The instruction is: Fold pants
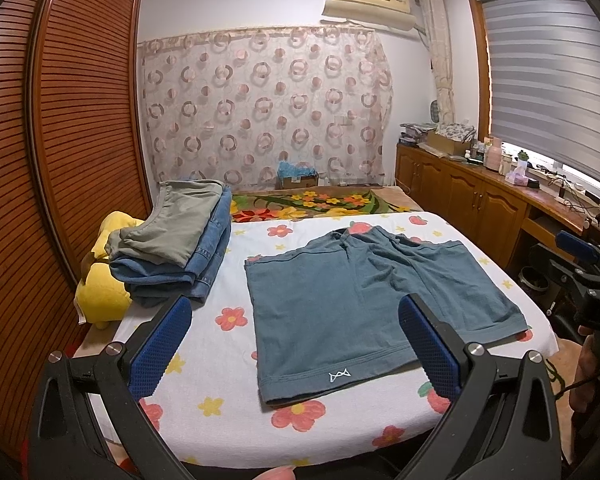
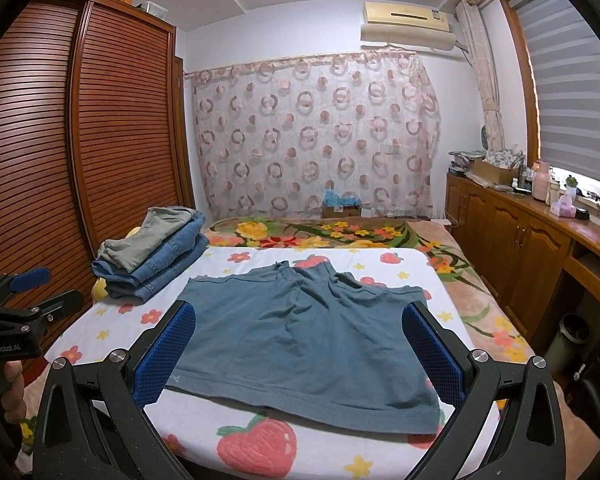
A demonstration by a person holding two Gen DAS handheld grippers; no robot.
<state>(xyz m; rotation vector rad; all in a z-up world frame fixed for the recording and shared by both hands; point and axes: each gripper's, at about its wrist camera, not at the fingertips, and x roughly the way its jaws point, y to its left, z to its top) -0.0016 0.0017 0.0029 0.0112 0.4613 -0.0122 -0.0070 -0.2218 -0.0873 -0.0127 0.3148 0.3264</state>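
Teal shorts (image 1: pixel 364 300) flat on the flowered sheet (image 1: pixel 220 364)
Their far waistband is rumpled and unclear; left gripper (image 1: pixel 296 344) and right gripper (image 2: pixel 300 352) gape wide, empty.

You can read little here. In the right wrist view, the black body of the left gripper (image 2: pixel 28 292), off to the left of the teal-blue cotton shorts (image 2: pixel 300 332), carries small white lettering that looks like "GenRobot.AI". In the left wrist view, the black body of the right gripper (image 1: pixel 580 256), to the right of those shorts (image 1: pixel 364 300), shows embossed letters, only "DAS" legible. The near leg hem bears a small white zigzag crown-like logo (image 1: pixel 338 377), no words.
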